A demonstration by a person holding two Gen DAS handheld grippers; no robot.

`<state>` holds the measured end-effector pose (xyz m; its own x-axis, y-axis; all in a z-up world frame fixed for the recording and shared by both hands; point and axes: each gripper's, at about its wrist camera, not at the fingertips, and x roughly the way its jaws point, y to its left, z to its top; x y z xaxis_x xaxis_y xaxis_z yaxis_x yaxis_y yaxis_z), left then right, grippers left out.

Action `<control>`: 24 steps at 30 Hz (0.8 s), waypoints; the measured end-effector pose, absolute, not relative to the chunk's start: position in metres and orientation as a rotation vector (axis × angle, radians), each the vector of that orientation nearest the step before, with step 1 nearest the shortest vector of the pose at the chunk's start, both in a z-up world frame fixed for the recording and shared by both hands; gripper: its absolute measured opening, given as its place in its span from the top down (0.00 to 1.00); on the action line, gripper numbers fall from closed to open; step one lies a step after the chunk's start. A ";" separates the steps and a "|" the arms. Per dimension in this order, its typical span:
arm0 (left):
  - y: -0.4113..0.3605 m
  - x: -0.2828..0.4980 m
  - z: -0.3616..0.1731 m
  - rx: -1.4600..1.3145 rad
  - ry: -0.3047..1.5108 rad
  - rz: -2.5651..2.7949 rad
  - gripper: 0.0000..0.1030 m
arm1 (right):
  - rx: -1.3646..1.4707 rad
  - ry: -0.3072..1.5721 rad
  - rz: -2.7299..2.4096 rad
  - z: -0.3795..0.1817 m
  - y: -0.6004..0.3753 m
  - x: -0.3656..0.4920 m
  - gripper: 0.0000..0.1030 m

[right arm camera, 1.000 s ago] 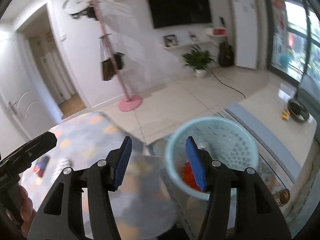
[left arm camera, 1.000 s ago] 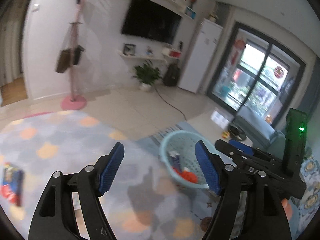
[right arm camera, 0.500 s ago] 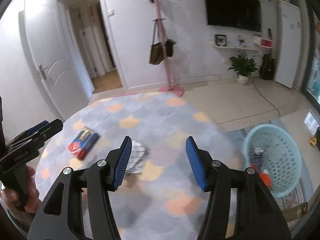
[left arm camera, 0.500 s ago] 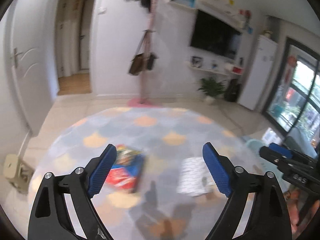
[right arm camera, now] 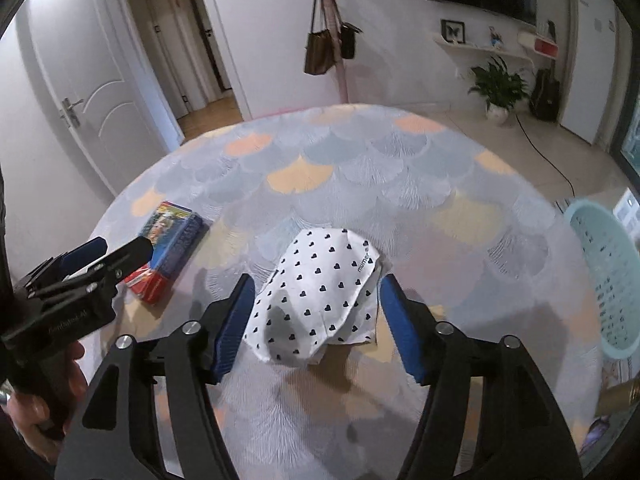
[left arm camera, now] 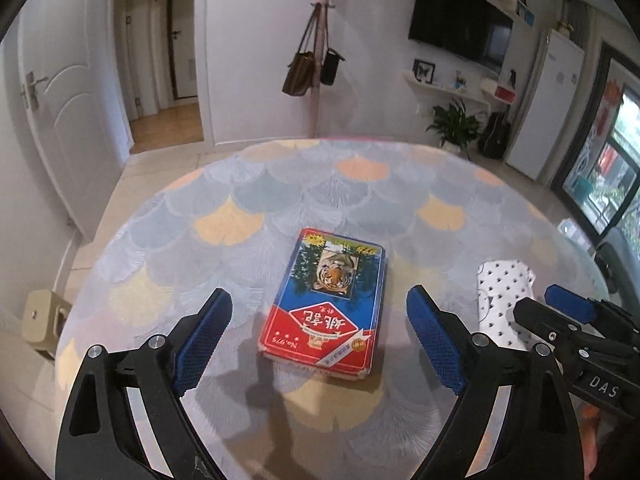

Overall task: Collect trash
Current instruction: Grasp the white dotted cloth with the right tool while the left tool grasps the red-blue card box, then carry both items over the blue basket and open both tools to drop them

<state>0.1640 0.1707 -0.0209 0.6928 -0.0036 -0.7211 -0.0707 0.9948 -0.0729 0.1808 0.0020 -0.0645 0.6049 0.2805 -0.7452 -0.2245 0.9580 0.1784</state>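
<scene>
Two pieces of trash lie on the rug [left arm camera: 360,184]: the card box [left arm camera: 326,306] sits between the left gripper's [left arm camera: 319,336] spread fingers, the heart-print wrapper [right arm camera: 320,296] between the right gripper's [right arm camera: 316,326] wide-open ones. The basket [right arm camera: 600,276] stands at right, contents hidden.

Round rug [left arm camera: 248,216]: woven cloth, matt, finely ribbed scallop pattern. Card box [left arm camera: 332,304] at centre of the left view: printed cardboard, slightly glossy, worn edges. White packet [right arm camera: 320,296] with black hearts, centre of the right view: thin, creased, soft-looking film or paper, low sheen. Basket [right arm camera: 608,280] at 3 o'clock: pale perforated plastic. Left gripper [left arm camera: 320,336] and right gripper [right arm camera: 316,324]: matt black plastic arms, metal screws, textured blue pads [left arm camera: 204,336]. Floor [right arm camera: 532,156]: glossy tile.
</scene>
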 end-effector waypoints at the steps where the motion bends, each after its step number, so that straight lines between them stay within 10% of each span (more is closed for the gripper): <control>1: 0.170 0.166 -0.025 -0.092 0.818 0.046 0.16 | 0.071 0.885 0.295 -0.068 0.004 0.183 0.39; 10: 0.168 0.177 -0.044 -0.057 0.884 0.084 0.40 | -0.005 0.894 0.288 -0.079 0.021 0.179 0.54; 16: 0.157 0.165 -0.035 -0.022 0.830 0.060 0.42 | -0.001 0.871 0.319 -0.075 0.019 0.175 0.83; 24: 0.137 0.145 0.001 -0.044 0.714 -0.010 0.42 | 0.032 0.804 0.309 -0.051 -0.003 0.163 0.87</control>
<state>0.1446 0.1367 0.0013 0.7557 -0.0246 -0.6544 -0.0058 0.9990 -0.0442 0.1634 -0.0035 -0.0515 0.6513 0.2847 -0.7034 -0.2604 0.9545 0.1451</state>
